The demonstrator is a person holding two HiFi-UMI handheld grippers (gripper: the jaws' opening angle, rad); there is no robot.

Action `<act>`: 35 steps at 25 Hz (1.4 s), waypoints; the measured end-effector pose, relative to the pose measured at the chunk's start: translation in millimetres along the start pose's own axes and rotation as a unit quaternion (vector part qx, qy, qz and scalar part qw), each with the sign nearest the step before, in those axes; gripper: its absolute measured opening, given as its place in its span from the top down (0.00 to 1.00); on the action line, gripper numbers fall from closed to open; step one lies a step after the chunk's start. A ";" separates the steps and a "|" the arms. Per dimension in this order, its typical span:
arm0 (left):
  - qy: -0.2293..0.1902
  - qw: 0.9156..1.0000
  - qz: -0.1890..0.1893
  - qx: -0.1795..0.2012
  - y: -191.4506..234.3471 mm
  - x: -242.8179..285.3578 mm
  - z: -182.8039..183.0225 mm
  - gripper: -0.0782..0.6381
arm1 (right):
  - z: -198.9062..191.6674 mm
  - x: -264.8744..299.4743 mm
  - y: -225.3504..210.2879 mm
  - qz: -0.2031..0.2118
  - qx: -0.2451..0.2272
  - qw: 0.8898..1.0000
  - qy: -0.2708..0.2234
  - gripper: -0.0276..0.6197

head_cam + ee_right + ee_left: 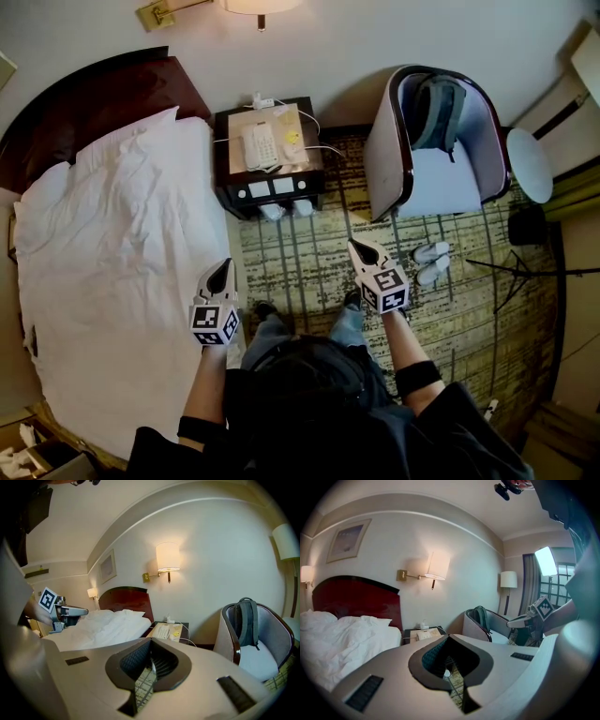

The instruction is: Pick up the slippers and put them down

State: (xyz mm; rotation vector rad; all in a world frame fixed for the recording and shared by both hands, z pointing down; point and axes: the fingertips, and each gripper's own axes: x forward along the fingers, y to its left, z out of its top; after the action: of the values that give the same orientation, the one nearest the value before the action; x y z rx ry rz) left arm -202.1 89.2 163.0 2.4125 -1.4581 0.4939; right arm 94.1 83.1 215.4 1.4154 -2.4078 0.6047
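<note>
Head view, slippers: a white pair (432,262) lies side by side on the patterned carpet (300,267), just beside the front of the armchair (382,159) and well apart from both grippers.
Head view, left gripper (222,270): held at the edge of the bed (112,244), tips together, empty.
Head view, right gripper (360,249): over the carpet, tips together, pointing toward the nightstand (232,131) (a phone (260,145) sits on top).
Left gripper view, left gripper (449,641): jaws closed tip to tip with nothing between them; carpet shows through the slit below.
Left gripper view, surroundings: bed at left, armchair with a backpack (480,616), right gripper at the right.
Right gripper view, right gripper (152,644): jaws closed and empty.
Right gripper view, surroundings: left gripper over the bed at left, armchair with backpack at right; the slippers do not show here.
</note>
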 end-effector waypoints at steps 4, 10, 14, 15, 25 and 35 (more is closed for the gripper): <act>0.004 1.000 -0.008 0.015 -2.6 1.7 -0.5 0.89 | -6.0 2.0 1.3 -0.005 0.010 1.000 -0.002 0.95; 0.005 0.999 -0.016 0.032 -8.2 7.5 -1.6 0.89 | -25.3 10.4 -8.6 -0.031 0.029 0.999 0.017 0.91; 0.013 0.999 -0.027 0.040 -12.5 18.3 -9.7 0.89 | -48.5 28.2 -15.8 -0.029 0.054 0.997 0.047 0.83; 0.014 0.999 -0.030 0.042 -12.8 22.3 -11.8 0.89 | -53.4 34.3 -17.5 -0.025 0.060 0.996 0.053 0.79; 0.042 0.996 -0.038 0.072 -11.6 86.2 -59.7 0.89 | -124.7 124.5 -61.7 -0.007 0.148 0.986 0.082 0.51; 0.033 0.998 -0.013 0.060 -11.3 219.9 -172.9 0.89 | -279.5 268.5 -136.3 0.030 0.191 0.975 0.106 0.34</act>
State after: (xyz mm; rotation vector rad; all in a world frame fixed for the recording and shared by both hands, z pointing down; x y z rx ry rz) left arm -122.0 -10.4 412.1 2.4782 -1.4054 0.6656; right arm 93.5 -43.0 606.4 1.3336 -2.2515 1.2215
